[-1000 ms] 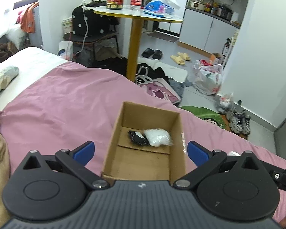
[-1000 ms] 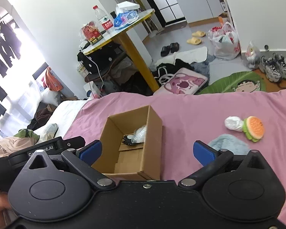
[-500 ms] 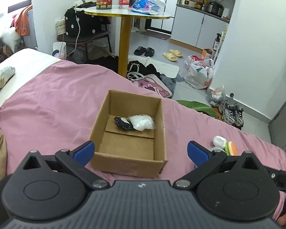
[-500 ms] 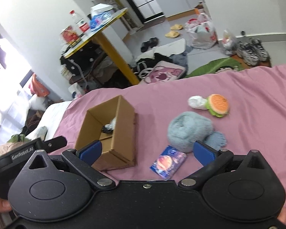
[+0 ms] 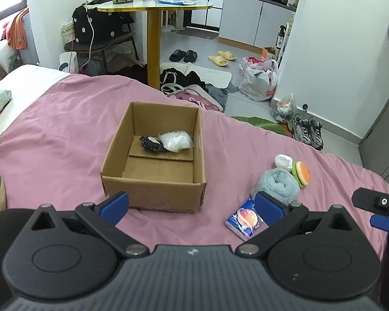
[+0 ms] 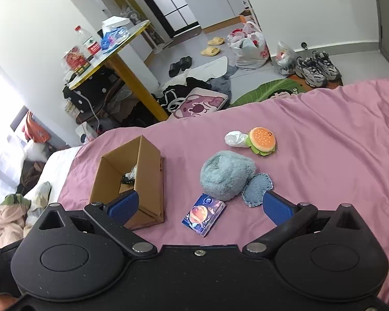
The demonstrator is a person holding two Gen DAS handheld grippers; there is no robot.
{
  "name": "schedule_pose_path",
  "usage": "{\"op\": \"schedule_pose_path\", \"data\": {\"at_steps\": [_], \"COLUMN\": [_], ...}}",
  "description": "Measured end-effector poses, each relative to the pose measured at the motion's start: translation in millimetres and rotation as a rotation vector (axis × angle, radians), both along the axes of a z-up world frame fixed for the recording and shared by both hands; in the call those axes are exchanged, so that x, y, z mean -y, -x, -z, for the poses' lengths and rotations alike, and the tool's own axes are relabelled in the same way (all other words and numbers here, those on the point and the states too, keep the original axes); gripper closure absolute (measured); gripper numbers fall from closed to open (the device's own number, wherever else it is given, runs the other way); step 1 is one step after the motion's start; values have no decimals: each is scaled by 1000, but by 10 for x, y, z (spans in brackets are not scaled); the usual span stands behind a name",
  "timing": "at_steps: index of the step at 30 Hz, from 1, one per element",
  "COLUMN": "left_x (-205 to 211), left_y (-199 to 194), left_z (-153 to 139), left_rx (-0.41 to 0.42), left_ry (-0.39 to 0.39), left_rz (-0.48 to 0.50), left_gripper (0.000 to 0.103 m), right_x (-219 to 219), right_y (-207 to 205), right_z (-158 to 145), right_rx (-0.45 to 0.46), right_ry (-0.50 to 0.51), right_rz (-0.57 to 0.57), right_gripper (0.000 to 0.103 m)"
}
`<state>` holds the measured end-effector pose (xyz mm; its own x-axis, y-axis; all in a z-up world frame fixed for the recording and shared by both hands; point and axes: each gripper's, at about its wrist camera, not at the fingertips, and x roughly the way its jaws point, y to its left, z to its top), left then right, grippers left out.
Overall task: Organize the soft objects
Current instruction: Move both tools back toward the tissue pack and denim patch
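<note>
Blue pads, both pairs of fingers spread wide and carrying nothing: my right gripper over the loose pile, my left gripper facing the box.

Item 1, nearest the right fingers: small printed packet, flat on the pink bedcover, long axis running diagonally from near-left to far-right in the right wrist view. It lies between the pads, so I judge it the easiest next pick; the fingers would want to close across its short side.

Item 2: grey-blue plush ball, just beyond the packet, roundish, no clear axis. A flat blue-grey pad touches its right side.

Item 3: burger plush, further out, resting against a white crumpled bundle; the pair's long axis runs left-right.

Item 4: cardboard box, open top, left of the pile and apart from it, long axis pointing away from me in the left wrist view. Already inside at the far end: a black spotted item touching a white plastic-wrapped piece.

Step in hand, as I read it: between picks, part of the sorting done. Next move calls for lowering the right fingers onto one piece, then carrying it leftward over the box rim.
</note>
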<state>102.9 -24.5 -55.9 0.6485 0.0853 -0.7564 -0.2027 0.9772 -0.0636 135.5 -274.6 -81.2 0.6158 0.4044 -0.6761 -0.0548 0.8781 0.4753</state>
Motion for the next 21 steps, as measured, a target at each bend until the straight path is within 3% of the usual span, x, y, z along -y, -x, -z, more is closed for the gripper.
{"op": "schedule_pose_path", "data": {"at_steps": [13,21], "left_x": [140,299], "left_y": [91,29], "left_z": [32,132], "left_rx": [-22,-13], "left_ry": [-17,-15], "left_rz": [47,63], "left_gripper": [1,1], "right_x": [-8,-47], "right_y": [74,-19], "right_z": [62,126], "right_rx": [-26,-58], "right_ry": [34,167], "right_rz": [-43,-148], "right_gripper": [0,0]}}
